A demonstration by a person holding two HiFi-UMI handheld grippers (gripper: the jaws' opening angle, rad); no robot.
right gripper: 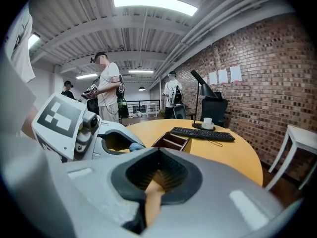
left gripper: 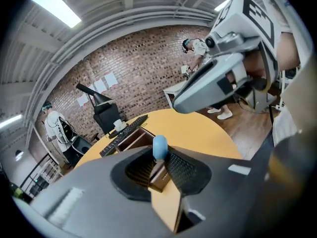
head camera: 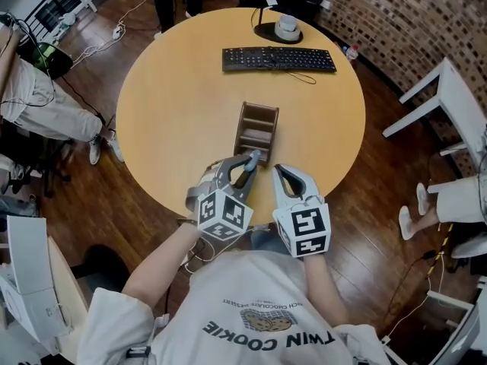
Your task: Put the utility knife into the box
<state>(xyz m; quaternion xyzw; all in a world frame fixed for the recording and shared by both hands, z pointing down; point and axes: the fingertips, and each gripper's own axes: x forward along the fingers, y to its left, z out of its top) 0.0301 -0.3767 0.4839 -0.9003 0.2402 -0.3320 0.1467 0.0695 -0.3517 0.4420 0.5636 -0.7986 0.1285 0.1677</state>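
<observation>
Grey left gripper (head camera: 251, 158), grey right gripper (head camera: 279, 172), marker cubes (head camera: 225, 217), white printed T-shirt (head camera: 259, 306)

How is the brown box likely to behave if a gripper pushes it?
The brown box looks rigid, low and flat-bottomed, so it will probably slide rather than tip. It stands free on the smooth table, so even a light nudge may shift it.

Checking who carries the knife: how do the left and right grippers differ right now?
The left gripper is clamped on the blue-tipped utility knife; the right gripper has nothing between its jaws. The left gripper is rolled sideways; the right sits level. Both point at the box.
</observation>
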